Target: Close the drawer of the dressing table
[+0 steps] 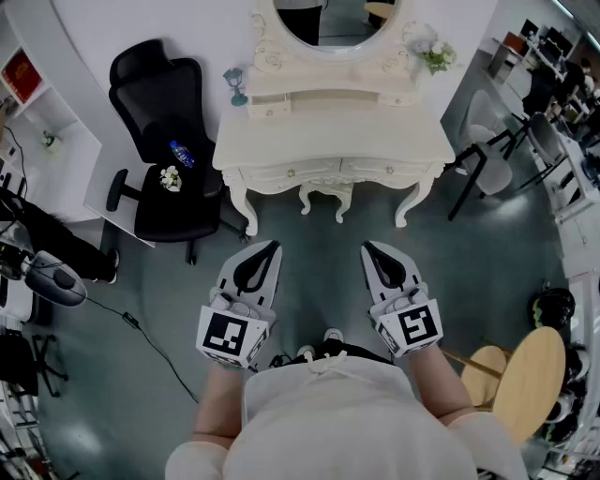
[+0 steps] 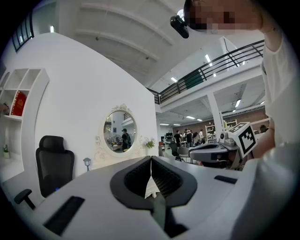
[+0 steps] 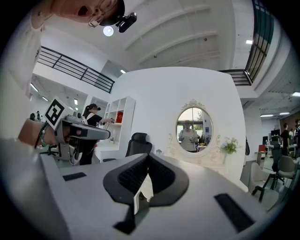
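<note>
The white dressing table (image 1: 328, 141) stands ahead of me, under its oval mirror (image 1: 337, 23). Two front drawers (image 1: 291, 173) sit below the tabletop and look flush with the front. A small upper drawer (image 1: 270, 107) sits on top at the left; whether it stands out I cannot tell. My left gripper (image 1: 274, 247) and right gripper (image 1: 367, 247) are held level side by side, well short of the table. Both have jaws pressed together with nothing between them. The mirror (image 2: 120, 131) shows far off past the shut left gripper (image 2: 151, 160), and the same mirror (image 3: 194, 129) past the shut right gripper (image 3: 148, 156).
A black office chair (image 1: 169, 141) with a water bottle (image 1: 182, 154) on its seat stands left of the table. A grey chair (image 1: 487, 159) stands to the right, a round wooden stool (image 1: 530, 380) at lower right. A cable (image 1: 141, 333) runs across the floor at left.
</note>
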The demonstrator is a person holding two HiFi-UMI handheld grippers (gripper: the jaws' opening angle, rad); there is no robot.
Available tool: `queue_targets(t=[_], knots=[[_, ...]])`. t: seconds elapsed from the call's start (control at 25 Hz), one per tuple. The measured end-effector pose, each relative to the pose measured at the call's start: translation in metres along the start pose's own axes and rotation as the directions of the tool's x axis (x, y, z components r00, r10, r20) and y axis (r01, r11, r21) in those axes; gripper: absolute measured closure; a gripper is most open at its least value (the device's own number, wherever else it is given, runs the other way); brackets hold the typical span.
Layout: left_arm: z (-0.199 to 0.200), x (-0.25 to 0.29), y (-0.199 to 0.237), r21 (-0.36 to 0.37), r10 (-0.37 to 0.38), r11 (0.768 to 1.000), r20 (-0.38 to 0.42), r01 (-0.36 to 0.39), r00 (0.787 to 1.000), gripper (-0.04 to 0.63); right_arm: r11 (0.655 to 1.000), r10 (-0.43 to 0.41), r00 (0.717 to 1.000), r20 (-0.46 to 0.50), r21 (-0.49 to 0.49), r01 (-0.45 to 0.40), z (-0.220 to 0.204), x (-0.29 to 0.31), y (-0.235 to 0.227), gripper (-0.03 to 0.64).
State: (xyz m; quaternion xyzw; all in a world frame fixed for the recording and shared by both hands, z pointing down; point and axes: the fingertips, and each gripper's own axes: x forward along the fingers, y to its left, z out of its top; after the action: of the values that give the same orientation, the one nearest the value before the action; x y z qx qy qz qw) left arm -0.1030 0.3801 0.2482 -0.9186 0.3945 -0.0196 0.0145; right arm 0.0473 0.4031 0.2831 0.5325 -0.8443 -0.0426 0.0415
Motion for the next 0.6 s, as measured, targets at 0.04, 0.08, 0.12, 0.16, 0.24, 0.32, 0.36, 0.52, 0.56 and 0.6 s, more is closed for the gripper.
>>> queue_targets(t=[0.04,0.08,0.12,0.16,0.24,0.32,0.36,0.52,0.56,0.6], knots=[[0.0,0.0,0.002,0.0,0.001,1.0,0.001,-0.001,1.0,0.577,1.0,-0.001,1.0,-0.001,-0.001,0.001,0.0,0.001,0.001,0.614],[0.0,-0.001,0.003,0.0,0.001,1.0,0.003,-0.001,1.0,0.577,1.0,-0.002,1.0,-0.002,-0.002,0.002,0.0,0.002,0.001,0.614],[-0.001,-0.001,0.004,0.0,0.001,1.0,0.004,-0.001,1.0,0.577,1.0,-0.002,1.0,-0.003,-0.004,0.002,-0.001,0.003,0.002,0.614],[-0.001,-0.002,0.005,0.0,0.001,1.0,0.004,-0.001,1.0,0.577,1.0,-0.002,1.0,-0.002,-0.005,0.002,-0.001,0.003,0.004,0.614],[-0.002,-0.003,0.006,-0.003,0.0,1.0,0.006,0.0,1.0,0.577,1.0,-0.001,1.0,-0.001,-0.008,0.001,-0.002,0.004,0.006,0.614],[-0.002,-0.004,0.009,-0.008,-0.001,1.0,0.009,0.001,1.0,0.577,1.0,-0.001,1.0,-0.003,-0.012,0.001,-0.001,0.006,0.008,0.614],[-0.002,-0.005,0.01,-0.01,-0.002,1.0,0.011,0.002,1.0,0.577,1.0,-0.002,1.0,-0.005,-0.015,0.001,-0.001,0.007,0.01,0.614],[-0.006,-0.011,0.015,-0.021,-0.009,1.0,0.02,0.01,1.0,0.577,1.0,0.002,1.0,-0.016,-0.025,-0.002,-0.002,0.01,0.02,0.614],[-0.007,-0.012,0.016,-0.027,-0.015,1.0,0.024,0.016,1.0,0.577,1.0,-0.001,1.0,-0.016,-0.025,0.001,-0.002,0.011,0.022,0.612],[-0.009,-0.013,0.016,-0.037,-0.022,0.999,0.033,0.023,0.999,0.575,1.0,-0.007,1.0,-0.015,-0.023,0.006,-0.003,0.012,0.024,0.612]])
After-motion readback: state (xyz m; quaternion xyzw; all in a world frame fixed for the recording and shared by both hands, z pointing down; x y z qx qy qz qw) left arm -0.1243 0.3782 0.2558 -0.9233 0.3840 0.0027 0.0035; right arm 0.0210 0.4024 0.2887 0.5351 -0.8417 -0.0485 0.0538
